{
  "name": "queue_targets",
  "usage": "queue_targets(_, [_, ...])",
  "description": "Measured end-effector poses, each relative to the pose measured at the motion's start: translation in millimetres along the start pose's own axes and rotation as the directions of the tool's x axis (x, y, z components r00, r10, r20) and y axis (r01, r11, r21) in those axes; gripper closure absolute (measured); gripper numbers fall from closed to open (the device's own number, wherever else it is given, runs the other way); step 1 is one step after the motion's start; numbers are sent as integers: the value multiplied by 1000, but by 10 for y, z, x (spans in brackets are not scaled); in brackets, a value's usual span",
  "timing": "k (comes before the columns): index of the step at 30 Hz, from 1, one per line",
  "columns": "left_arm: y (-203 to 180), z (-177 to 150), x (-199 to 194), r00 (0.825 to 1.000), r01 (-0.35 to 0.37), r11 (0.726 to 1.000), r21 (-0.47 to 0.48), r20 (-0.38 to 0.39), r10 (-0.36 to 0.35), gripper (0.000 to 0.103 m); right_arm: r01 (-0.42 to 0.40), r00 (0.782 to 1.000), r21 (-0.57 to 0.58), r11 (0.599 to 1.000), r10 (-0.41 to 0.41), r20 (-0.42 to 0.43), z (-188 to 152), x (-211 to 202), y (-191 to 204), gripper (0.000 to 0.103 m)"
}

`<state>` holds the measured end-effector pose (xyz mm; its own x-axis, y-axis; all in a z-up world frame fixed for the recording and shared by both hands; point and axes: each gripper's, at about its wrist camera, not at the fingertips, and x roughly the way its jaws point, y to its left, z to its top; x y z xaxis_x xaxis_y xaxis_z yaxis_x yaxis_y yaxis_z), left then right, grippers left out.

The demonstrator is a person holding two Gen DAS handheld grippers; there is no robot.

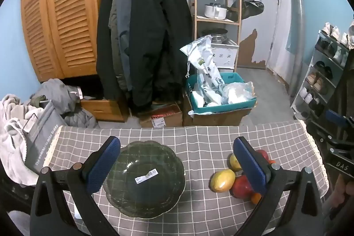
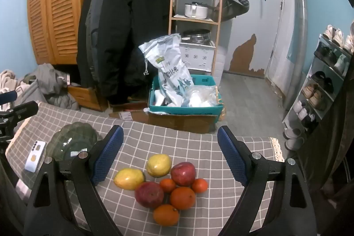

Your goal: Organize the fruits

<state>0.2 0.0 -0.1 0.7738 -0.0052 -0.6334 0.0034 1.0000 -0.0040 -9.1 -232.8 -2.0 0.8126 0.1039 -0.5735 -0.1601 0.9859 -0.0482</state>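
**Both grippers spread wide over table; fruit in a loose pile, plate bare**

Table with grey checked cloth (image 2: 168, 136). Left gripper (image 1: 176, 160) hangs above the green glass plate (image 1: 124, 198), jaws fully apart, nothing between the blue pads. Plate holds no fruit; a white barcode label (image 1: 147, 175) sits on its centre.

Right gripper (image 2: 170, 155) hovers over the fruit pile, jaws likewise released, pads clear of everything.

Fruit sits in one cluster on the cloth, to the right of the plate and apart from it: two yellow mangoes (image 2: 129, 178) at the far left of the cluster, touching or nearly so; two red apples (image 2: 183, 173) behind and left of the oranges (image 2: 182, 198). Four oranges counted, two large, two small, packed against the apples.

A white phone (image 2: 35, 157) lies on the cloth just left of the plate, seen from the right wrist.

Beyond the table: dark coats (image 2: 124, 32) on a rail, teal crate (image 2: 183, 110) with bags, wooden shelf (image 2: 194, 19) with pots.
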Motion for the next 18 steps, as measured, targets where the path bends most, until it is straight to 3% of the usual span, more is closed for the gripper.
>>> queue_targets(18, [-35, -15, -31, 1000, -18, 999, 26, 22, 18, 0, -1, 1000, 1, 1000, 1, -2, 7, -4, 13, 18])
